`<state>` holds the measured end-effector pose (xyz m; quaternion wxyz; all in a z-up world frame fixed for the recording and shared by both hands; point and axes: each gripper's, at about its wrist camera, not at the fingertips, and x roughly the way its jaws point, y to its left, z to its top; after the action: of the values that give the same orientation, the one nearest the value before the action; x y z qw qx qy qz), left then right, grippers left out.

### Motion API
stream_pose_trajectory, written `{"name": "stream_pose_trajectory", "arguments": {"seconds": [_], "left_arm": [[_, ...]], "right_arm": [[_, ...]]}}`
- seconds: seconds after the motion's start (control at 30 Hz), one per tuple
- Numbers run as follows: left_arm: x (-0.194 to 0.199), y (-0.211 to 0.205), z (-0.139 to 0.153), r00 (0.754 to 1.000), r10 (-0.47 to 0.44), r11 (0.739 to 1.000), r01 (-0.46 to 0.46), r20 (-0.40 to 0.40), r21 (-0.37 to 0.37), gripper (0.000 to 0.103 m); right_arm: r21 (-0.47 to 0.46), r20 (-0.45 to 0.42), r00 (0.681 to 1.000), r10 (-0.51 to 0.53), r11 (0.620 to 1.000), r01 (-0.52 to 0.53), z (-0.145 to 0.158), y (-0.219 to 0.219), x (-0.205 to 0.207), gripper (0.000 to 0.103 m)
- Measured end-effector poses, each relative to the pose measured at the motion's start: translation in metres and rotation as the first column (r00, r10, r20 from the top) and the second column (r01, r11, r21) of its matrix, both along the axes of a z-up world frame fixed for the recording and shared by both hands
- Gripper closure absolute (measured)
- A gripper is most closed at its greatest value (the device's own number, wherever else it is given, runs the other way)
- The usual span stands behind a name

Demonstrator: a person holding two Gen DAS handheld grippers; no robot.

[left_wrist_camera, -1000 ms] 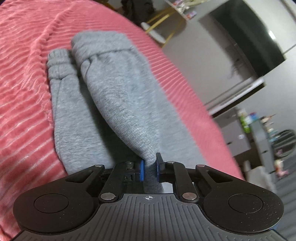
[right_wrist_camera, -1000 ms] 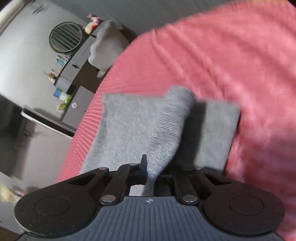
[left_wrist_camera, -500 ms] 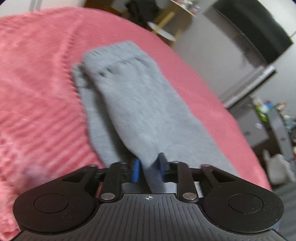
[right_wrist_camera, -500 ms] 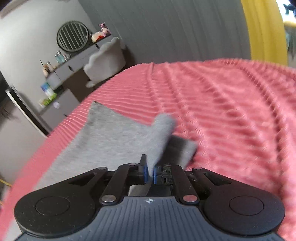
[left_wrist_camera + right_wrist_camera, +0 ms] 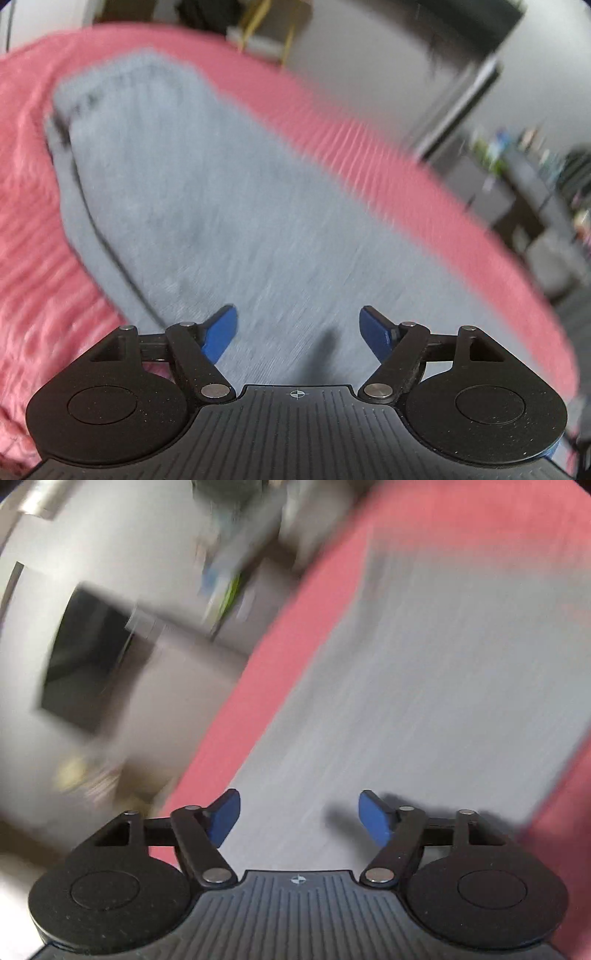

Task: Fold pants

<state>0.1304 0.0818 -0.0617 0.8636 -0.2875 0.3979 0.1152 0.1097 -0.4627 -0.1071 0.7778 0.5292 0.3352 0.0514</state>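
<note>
Above grey pants [image 5: 229,206] on pink bedspread [image 5: 33,258]: left tool [image 5: 298,330] and right tool [image 5: 299,814] released, fingers spread, level.

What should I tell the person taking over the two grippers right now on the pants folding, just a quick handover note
Left gripper: open, holding nothing, just above the gray pants.
Right gripper: open, empty, also over the pants.
Pants: lying flat on the pink bedspread, one layer on top of another; a lower edge shows along the left side in the left wrist view.
Done: one layer is already laid over the other, and neither gripper holds cloth.
Left: probably another fold to shorten the pants, then tidy the edges. Both views are motion-blurred, so check the alignment before regrasping.
</note>
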Motion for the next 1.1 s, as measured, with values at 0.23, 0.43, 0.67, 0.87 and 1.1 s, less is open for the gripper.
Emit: {"name": "stream_pose_trajectory", "arguments": {"seconds": [0.23, 0.43, 0.67, 0.87, 1.1], "left_arm": [[0.004, 0.006, -0.005, 1.0, -0.016, 0.999, 0.016, -0.005, 0.036, 0.03], [-0.002, -0.014, 0.0, 0.998, -0.064, 0.99, 0.066, -0.021, 0.121, 0.03], [-0.002, -0.033, 0.005, 0.995, -0.081, 0.973, 0.091, -0.057, 0.212, 0.026], [-0.011, -0.042, 0.021, 0.997, -0.076, 0.972, 0.079, -0.019, 0.221, 0.026], [-0.009, -0.056, 0.031, 0.995, -0.089, 0.95, 0.068, 0.055, 0.305, 0.021]], "right_arm": [[-0.07, 0.013, 0.995, -0.094, 0.993, 0.095, -0.001, -0.029, -0.019, 0.044], [-0.268, -0.04, 0.933, -0.358, 0.903, 0.335, 0.007, -0.106, -0.069, 0.045], [-0.344, -0.054, 0.844, -0.534, 0.803, 0.486, 0.028, -0.138, -0.139, 0.044], [-0.188, 0.007, 0.92, -0.391, 0.903, 0.385, 0.016, -0.094, -0.141, 0.044], [-0.184, 0.06, 0.994, -0.087, 0.978, 0.097, 0.021, -0.02, -0.068, 0.033]]}}
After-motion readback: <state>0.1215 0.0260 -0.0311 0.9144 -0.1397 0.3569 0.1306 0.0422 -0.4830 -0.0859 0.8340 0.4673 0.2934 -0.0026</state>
